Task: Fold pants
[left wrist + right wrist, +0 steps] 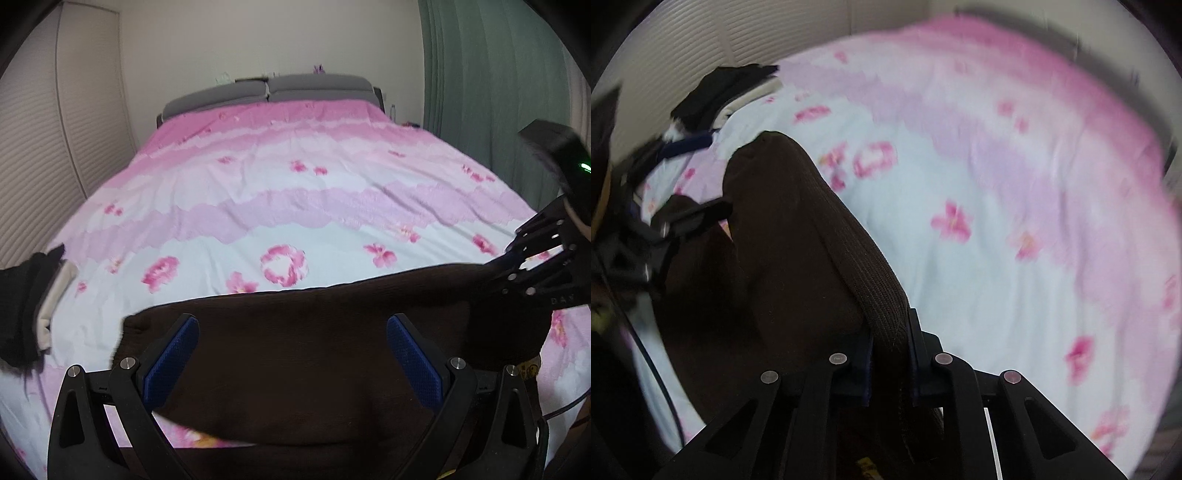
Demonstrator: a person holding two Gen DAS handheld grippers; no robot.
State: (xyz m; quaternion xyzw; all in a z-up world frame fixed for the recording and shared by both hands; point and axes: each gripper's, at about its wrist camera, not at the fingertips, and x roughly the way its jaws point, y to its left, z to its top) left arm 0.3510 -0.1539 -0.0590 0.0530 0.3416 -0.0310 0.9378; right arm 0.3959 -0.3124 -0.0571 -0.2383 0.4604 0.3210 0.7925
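Note:
Dark brown pants [314, 350] lie across the near end of the bed, their far edge stretched in a straight line. My left gripper [291, 321] hovers over them, its blue pads [173, 354] wide apart and pressing on nothing: it is open. At the right, my right gripper [498, 267] pinches the pants' upper right corner. In the right wrist view its jaws [890, 343] are shut on a ribbed band of the brown pants [798, 240], which rises from the jaws in a lifted fold. The left gripper [698, 214] shows blurred at the left, by the cloth.
A pink flowered bed cover [295, 192] fills the bed up to a grey headboard [269, 90]. A stack of dark and white folded clothes [26, 314] [720, 92] sits at the bed's left edge. Louvred doors [37, 155] stand left, a green curtain [487, 81] right.

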